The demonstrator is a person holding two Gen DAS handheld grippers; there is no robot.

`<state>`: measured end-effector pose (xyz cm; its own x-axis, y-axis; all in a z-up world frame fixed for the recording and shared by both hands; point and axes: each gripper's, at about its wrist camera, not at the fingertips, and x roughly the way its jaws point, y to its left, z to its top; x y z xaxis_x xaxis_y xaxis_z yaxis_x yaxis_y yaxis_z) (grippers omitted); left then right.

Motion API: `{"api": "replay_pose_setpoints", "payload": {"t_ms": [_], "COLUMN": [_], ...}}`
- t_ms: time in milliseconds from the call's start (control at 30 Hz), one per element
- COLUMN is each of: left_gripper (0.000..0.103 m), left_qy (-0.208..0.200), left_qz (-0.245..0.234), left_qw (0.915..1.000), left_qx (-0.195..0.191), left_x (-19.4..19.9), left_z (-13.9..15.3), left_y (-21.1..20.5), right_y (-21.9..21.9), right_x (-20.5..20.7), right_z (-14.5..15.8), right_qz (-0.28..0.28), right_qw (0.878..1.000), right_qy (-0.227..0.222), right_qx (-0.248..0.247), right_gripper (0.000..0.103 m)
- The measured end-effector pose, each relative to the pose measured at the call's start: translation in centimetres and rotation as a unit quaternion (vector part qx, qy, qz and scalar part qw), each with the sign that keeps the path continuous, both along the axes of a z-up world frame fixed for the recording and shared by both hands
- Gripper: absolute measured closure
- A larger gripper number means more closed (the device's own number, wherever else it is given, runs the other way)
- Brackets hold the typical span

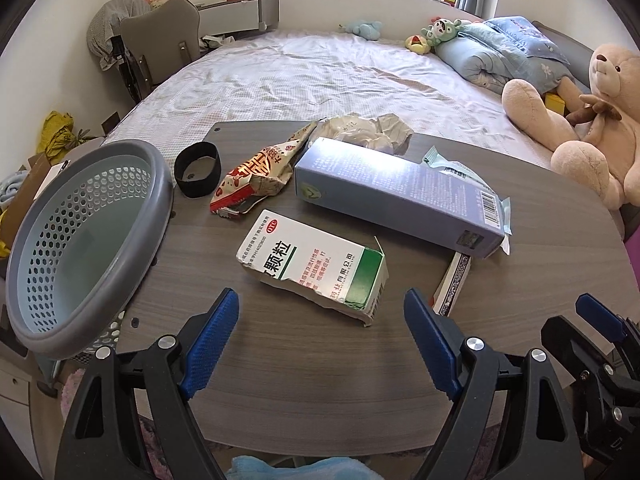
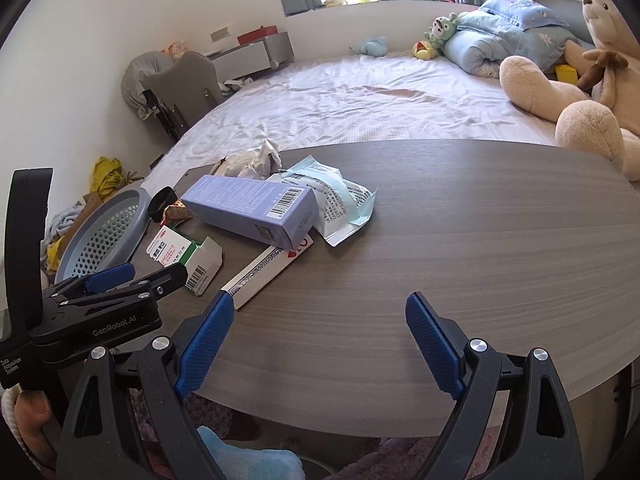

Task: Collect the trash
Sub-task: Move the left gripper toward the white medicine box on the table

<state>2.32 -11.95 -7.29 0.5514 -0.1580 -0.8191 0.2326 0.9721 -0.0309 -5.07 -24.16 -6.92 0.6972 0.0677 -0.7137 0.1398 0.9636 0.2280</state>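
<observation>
In the left wrist view, the left gripper (image 1: 320, 344) hovers with its jaws wide and empty over the near edge of the table (image 1: 320, 400). The torn medicine box (image 1: 316, 266) lies just ahead of it. The basket (image 1: 80, 240) sits tilted at the left edge, the snack wrapper (image 1: 256, 178) and the long blue box (image 1: 396, 196) farther back. I think this box is the first target: close on its short sides, then lift it clear before swinging left. In the right wrist view, the right gripper (image 2: 318, 340) also holds its jaws wide with nothing between, over bare table near the front edge. The pale green packet (image 2: 336, 200) and crumpled paper (image 2: 252, 162) lie beyond the blue box.
</observation>
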Motion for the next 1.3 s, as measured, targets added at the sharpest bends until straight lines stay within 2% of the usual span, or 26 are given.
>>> {"api": "replay_pose_setpoints", "payload": {"t_ms": [267,667,1033,1300], "left_gripper": [0.022,0.022,0.022,0.022], "left_qy": [0.009,0.032,0.025,0.011], "left_qz": [0.019,0.044,0.077,0.079], "left_qw": [0.9996,0.9985,0.9964,0.9967], "left_qx": [0.019,0.007,0.023,0.013], "left_x": [0.9,1.2,0.7,0.9], "left_z": [-1.1,-1.1,-0.5,1.4], "left_y": [-0.4,2.4,5.1,5.4], "right_y": [-0.6,-0.5,-0.6,-0.8], "right_x": [-0.2,-0.5,-1.2,-1.4], "right_z": [0.3,0.9,1.4,1.2], "right_qz": [0.001,0.001,-0.002,-0.003], "right_qw": [1.000,1.000,1.000,1.000], "right_qy": [-0.008,-0.017,-0.028,-0.029], "right_qx": [0.008,0.009,0.006,0.008], "right_gripper": [0.017,0.017,0.017,0.017]}}
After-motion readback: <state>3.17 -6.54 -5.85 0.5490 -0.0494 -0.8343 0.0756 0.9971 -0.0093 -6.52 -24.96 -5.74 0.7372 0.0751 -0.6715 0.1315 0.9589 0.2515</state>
